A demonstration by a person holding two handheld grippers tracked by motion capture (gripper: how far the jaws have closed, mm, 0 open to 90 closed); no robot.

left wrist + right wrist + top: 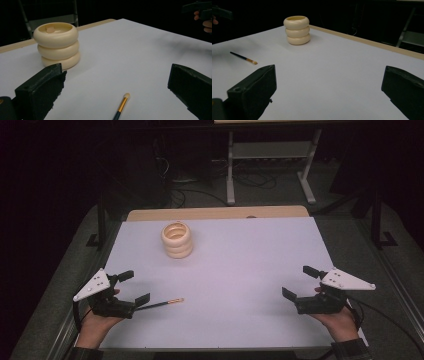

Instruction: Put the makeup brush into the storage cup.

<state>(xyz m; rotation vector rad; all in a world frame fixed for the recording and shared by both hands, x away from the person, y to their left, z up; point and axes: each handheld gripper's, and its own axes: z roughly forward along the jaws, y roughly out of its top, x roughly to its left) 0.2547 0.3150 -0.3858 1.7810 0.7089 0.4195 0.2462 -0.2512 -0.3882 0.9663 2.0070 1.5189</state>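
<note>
My left gripper stands open just beside the small brush, gripping nothing; my right gripper is open too, well apart from the cream holder

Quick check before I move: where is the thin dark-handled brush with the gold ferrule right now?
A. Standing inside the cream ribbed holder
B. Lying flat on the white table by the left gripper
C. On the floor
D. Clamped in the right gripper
B. The brush lies flat on the white table just ahead of the open left gripper, apart from the cream ribbed holder.
</note>
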